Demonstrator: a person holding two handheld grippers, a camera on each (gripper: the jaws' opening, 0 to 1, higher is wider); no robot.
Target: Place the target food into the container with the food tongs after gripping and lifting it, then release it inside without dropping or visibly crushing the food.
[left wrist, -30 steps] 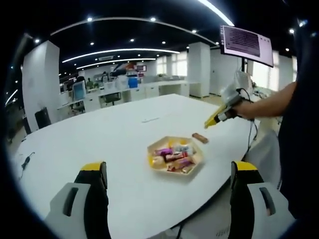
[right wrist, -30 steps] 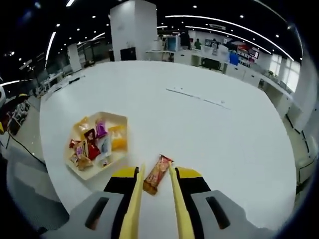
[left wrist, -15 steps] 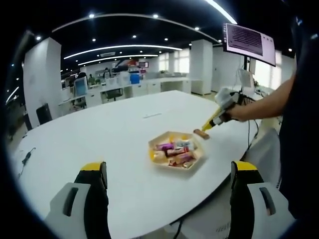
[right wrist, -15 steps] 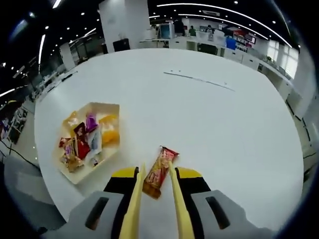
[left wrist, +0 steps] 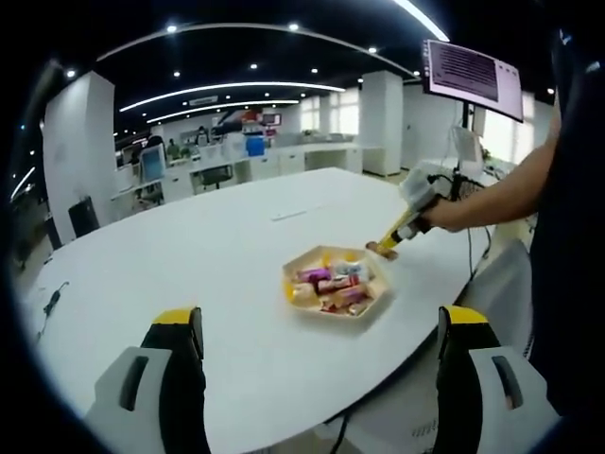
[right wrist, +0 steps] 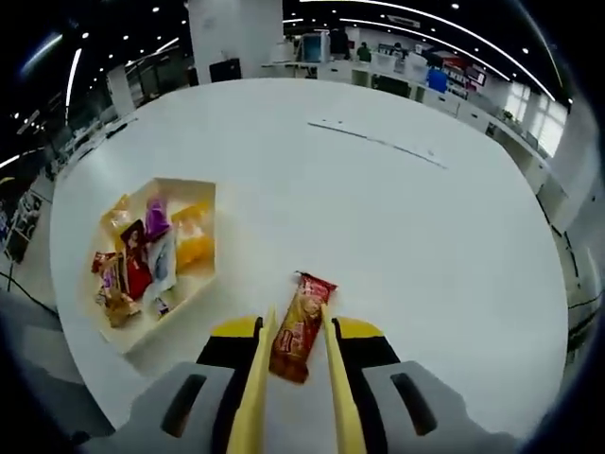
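A hexagonal cream tray [right wrist: 181,183] holding several wrapped snacks sits on the white table [right wrist: 397,236], left of my right gripper [right wrist: 295,331]. That gripper is shut on yellow food tongs [right wrist: 255,378], whose two arms closely flank a brown-and-red snack bar [right wrist: 301,324]; I cannot tell whether the bar is off the table. In the left gripper view the tray [left wrist: 326,253] lies mid-table, and the right gripper [left wrist: 402,227] reaches in from the right, with the snack bar [left wrist: 383,250] at the tong tips beside the tray's far right rim. My left gripper [left wrist: 319,322] stays wide open, well short of the tray.
A person's arm [left wrist: 501,194] comes in from the right, under a hanging monitor [left wrist: 471,80]. A thin strip [right wrist: 378,142] lies further out on the table. A small dark object [left wrist: 49,301] rests near the left table edge. Office desks stand behind.
The right gripper has come down onto the snack bar, which now sits larger between the tongs. In the left gripper view, the tongs and bar have drawn closer to the tray's rim.
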